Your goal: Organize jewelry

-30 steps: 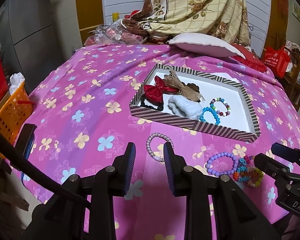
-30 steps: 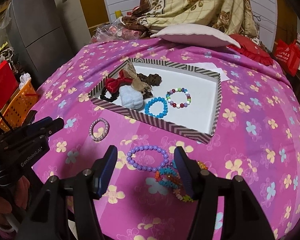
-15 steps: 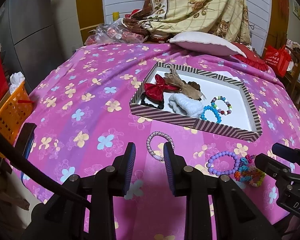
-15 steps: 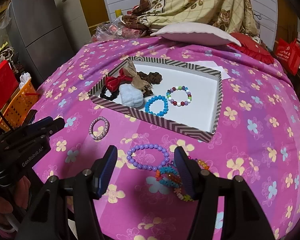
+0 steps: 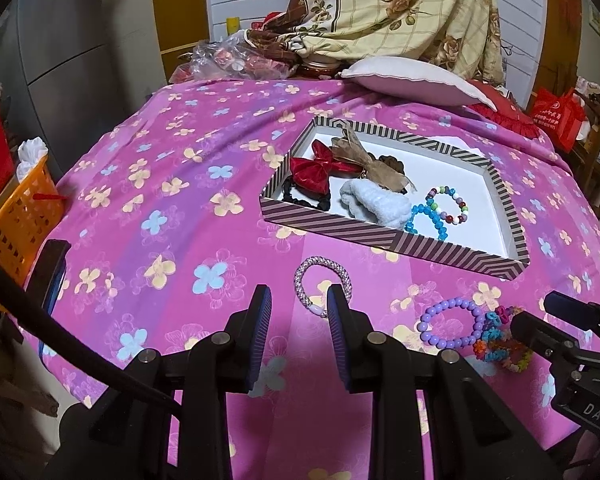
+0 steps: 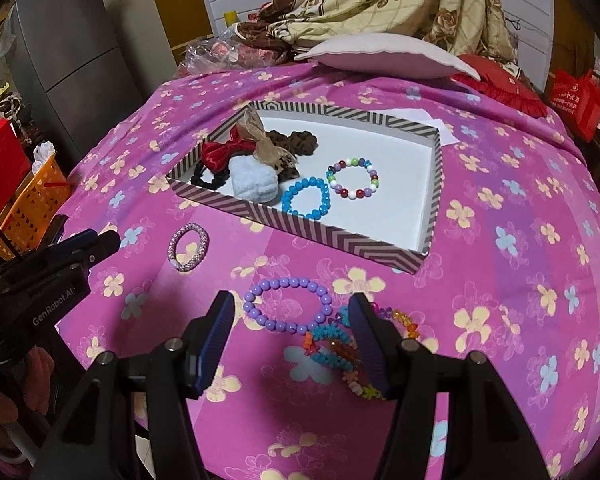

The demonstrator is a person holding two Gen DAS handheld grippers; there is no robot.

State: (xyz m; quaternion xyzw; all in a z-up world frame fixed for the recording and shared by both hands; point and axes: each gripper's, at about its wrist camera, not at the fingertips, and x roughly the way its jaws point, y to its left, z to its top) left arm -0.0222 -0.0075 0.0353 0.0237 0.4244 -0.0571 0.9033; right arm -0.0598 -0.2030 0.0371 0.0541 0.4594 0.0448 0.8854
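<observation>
A striped shallow tray (image 5: 380, 236) (image 6: 300, 226) on the pink flowered cloth holds a red bow (image 5: 314, 168), a white scrunchie (image 6: 254, 186), a blue bead bracelet (image 6: 306, 200) and a multicoloured bead bracelet (image 6: 352, 178). A pink woven bracelet (image 5: 322, 286) (image 6: 188, 246) lies on the cloth just past my left gripper (image 5: 298, 300), which is open with nothing between its fingers. My right gripper (image 6: 292, 308) is open above the near half of a purple bead bracelet (image 6: 284, 280) (image 5: 450, 322). A colourful flower bracelet (image 6: 332, 344) lies by its right finger.
An orange basket (image 5: 16, 216) stands beyond the table's left edge, with a grey fridge (image 6: 76, 48) behind it. A pillow (image 5: 412, 80), a blanket and a plastic bag (image 5: 224, 56) crowd the far end. A red bag (image 5: 556, 116) sits at the right.
The right gripper's view has crept slightly; both grippers keep the same jaw width. No bracelet has moved.
</observation>
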